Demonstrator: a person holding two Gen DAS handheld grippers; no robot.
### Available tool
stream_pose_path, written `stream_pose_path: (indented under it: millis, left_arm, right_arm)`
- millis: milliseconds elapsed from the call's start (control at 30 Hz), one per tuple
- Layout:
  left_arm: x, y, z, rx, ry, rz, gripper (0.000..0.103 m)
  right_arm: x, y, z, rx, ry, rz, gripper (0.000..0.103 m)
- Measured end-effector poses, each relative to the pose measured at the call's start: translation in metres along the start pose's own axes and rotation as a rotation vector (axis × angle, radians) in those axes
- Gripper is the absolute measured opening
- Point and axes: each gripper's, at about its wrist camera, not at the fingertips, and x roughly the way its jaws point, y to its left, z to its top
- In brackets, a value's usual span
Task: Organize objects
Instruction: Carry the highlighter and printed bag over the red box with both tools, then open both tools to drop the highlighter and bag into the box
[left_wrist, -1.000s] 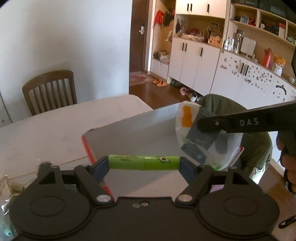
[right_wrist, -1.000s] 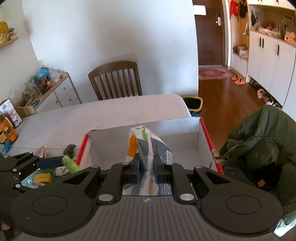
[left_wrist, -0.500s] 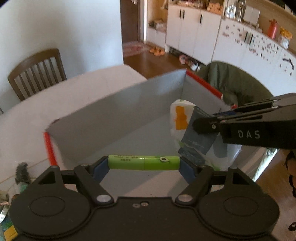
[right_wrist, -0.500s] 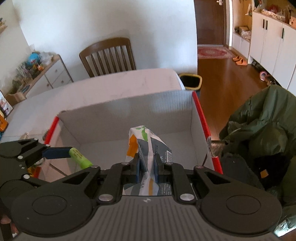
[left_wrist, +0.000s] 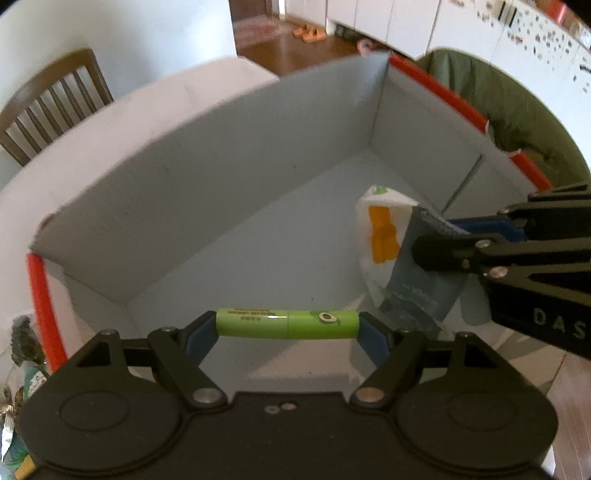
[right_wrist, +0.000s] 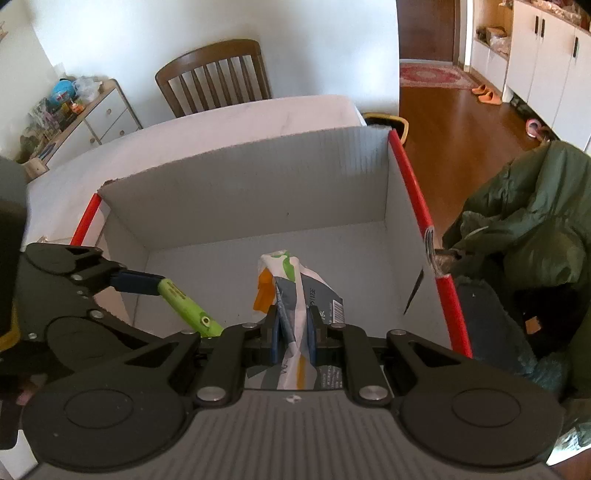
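From the left wrist camera, the left claw (left_wrist: 287, 325) pinched a green tube (left_wrist: 287, 324) crosswise between its two blue pads, held above the open inside of a white cardboard box (left_wrist: 192, 192) with red edges. The box sat on a pale surface (left_wrist: 177, 88), and a wooden chair (left_wrist: 48, 107) stood at the far side. To the right, the right claw (left_wrist: 439, 243) reached into the box, pressed together on a crumpled packet (left_wrist: 388, 243) printed in white, orange and grey, whose lower end hung close to the box floor; contact could not be told. A green jacket (left_wrist: 517, 110) lay beyond the right wall of the box. From the right wrist camera, the right claw (right_wrist: 292, 328) clamped the packet (right_wrist: 284, 280) upright between its pads, over the near part of the box (right_wrist: 258, 192). At left, the left claw (right_wrist: 177, 301) held the green tube (right_wrist: 186, 308) slanted over the left side of the box, one blue pad at the upper end of the tube. The chair (right_wrist: 214, 77) stood behind the surface (right_wrist: 240, 118), a drawer cabinet (right_wrist: 99, 118) with clutter on top stood at far left, and the jacket (right_wrist: 535, 229) was heaped just beside the box's right wall.
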Motion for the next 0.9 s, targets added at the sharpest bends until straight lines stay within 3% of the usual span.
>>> stream_pose_path:
  millis: [233, 533, 700, 900]
  left_arm:
    - [0.014, 0.003, -0.002, 0.004, 0.105, -0.017, 0.08]
    - [0.023, 0.009, -0.008, -0.013, 0.168, -0.039, 0.08]
    - [0.021, 0.011, -0.012, -0.012, 0.165, -0.041, 0.087]
    - [0.008, 0.016, -0.019, -0.017, 0.092, -0.041, 0.09]
  right_arm:
    - [0.006, -0.001, -0.003, 0.009, 0.027, -0.001, 0.014]
    - [0.005, -0.004, -0.004, 0.022, 0.021, 0.007, 0.014]
    - [0.003, -0.007, -0.005, 0.033, 0.021, 0.015, 0.015]
    - [-0.01, -0.01, -0.004, 0.047, -0.004, 0.031, 0.015]
